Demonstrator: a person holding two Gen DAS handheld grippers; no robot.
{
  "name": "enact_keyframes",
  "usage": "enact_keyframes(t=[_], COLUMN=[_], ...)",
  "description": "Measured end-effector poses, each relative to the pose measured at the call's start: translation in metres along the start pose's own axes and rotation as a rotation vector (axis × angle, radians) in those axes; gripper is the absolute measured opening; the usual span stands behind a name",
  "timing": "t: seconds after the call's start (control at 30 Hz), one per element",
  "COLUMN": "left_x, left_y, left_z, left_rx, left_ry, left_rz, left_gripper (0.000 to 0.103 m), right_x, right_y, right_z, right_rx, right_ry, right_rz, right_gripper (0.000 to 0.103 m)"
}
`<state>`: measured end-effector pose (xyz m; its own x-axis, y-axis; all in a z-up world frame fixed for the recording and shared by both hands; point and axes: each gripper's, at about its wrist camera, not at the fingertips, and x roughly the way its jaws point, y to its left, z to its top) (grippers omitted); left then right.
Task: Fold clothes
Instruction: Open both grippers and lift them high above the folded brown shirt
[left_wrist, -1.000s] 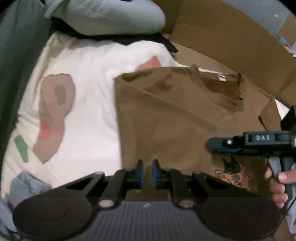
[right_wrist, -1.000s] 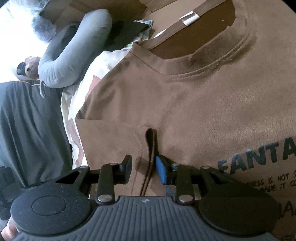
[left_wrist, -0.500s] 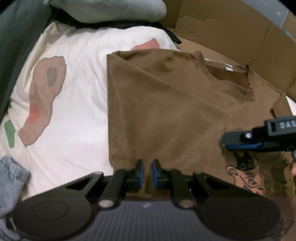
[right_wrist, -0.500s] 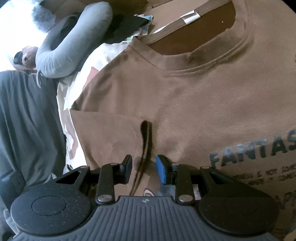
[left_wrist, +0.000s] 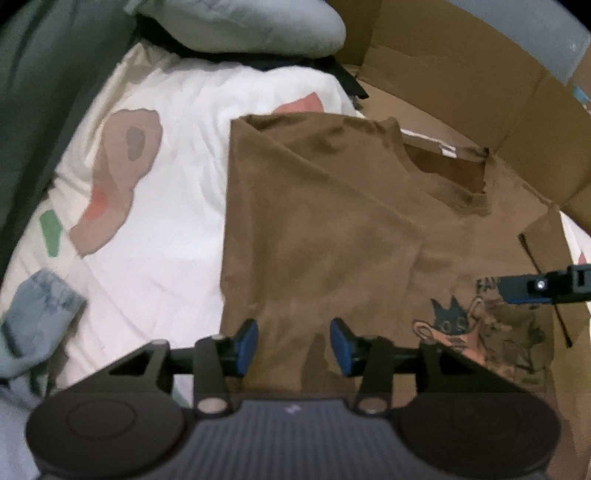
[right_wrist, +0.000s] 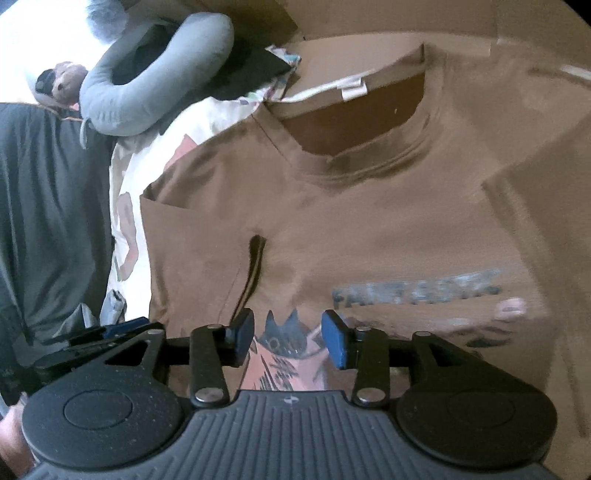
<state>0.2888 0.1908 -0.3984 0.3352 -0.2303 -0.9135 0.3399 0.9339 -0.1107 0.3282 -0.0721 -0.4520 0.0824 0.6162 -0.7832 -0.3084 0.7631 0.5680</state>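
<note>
Matt brown cloth shirt (left_wrist: 332, 229)

Left hand-held gripper (left_wrist: 293, 345) jaws now opening, earlier nearly shut; folded sleeve edge of brown T-shirt (left_wrist: 332, 229) lies free between them. Right hand-held gripper (right_wrist: 288, 341) jaws widening too, lifted off shirt.

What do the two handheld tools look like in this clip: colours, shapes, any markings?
Both match. The left tool and right tool each have a dark grey ribbed body with a small pale mark at its centre, flanked by two round black discs. Black linkage arms with silver pivot pins carry two fingers tipped with blue pads. No cables, sleeves or gloves are visible.
</note>
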Motion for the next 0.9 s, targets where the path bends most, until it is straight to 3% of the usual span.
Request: enact_keyframes(t=[0.13, 0.3, 0.53, 0.9], left_x=[-0.031, -0.086, -0.167, -0.269], left_y=[-0.001, -0.002, 0.000, -0.013], left_z=[0.000, 0.002, 0.008, 0.006], left_rx=[-0.049, -0.089, -0.147, -0.147], left_ry=[-0.006, -0.031, -0.108, -0.155], left_rz=[0.002, 0.001, 0.007, 0.018], left_gripper=[0.053, 0.055, 0.067, 0.081], right_x=[-0.047, -0.112, -0.200, -0.302], right_y=[0.018, 0.035, 0.063, 0.110], right_z=[0.002, 0.006, 0.007, 0.000], right_rx=[-0.049, -0.062, -0.065, -0.080], right_ry=[-0.030, -0.091, -0.183, -0.221], right_rz=[-0.005, -0.023, -0.046, -0.089], right_gripper=[0.062, 0.062, 0.066, 0.073])
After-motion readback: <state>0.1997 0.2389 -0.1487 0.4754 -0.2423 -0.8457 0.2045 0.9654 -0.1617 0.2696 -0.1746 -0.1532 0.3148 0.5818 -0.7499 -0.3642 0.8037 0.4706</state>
